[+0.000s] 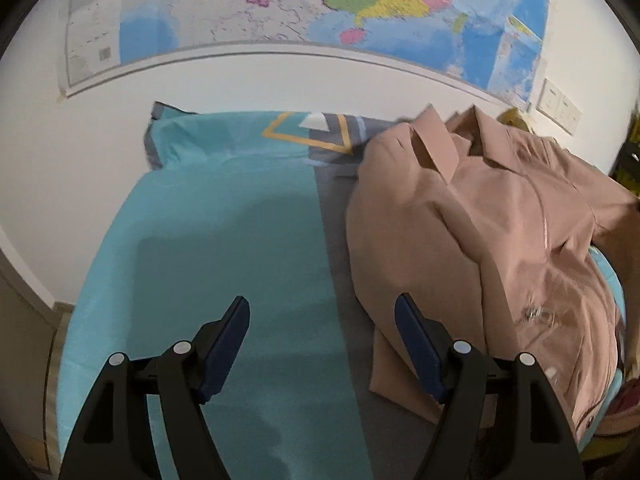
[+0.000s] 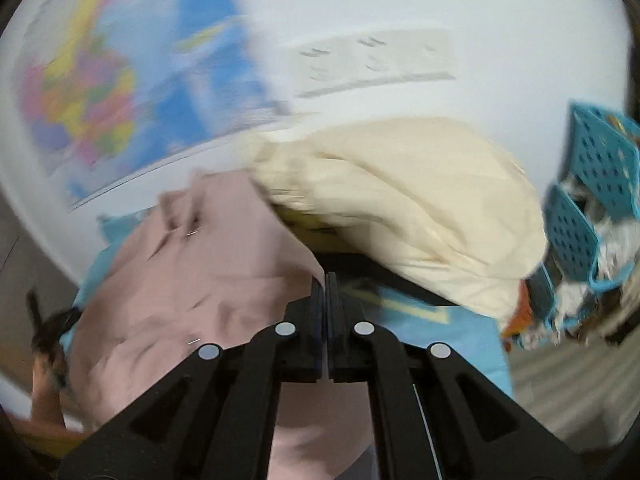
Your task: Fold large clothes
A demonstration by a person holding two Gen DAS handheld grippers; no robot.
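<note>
A dusty-pink collared jacket [image 1: 500,220] lies crumpled on the right half of the bed, collar toward the wall. My left gripper [image 1: 322,308] hovers open over the teal and grey bedsheet [image 1: 224,248], just left of the jacket's near hem, with nothing between its fingers. In the blurred right wrist view the pink jacket [image 2: 192,280] spreads to the left, and an edge of it runs into the closed jaws of my right gripper [image 2: 326,280]. At that view's far left a hand holds the other black gripper [image 2: 52,332].
A pillow [image 1: 248,140] leans against the white wall under a large coloured map [image 1: 320,4]. A cream padded garment [image 2: 408,208] is heaped at the bed's far right. Blue perforated baskets [image 2: 592,184] stand beyond it. Wall sockets [image 1: 558,106] sit above the jacket.
</note>
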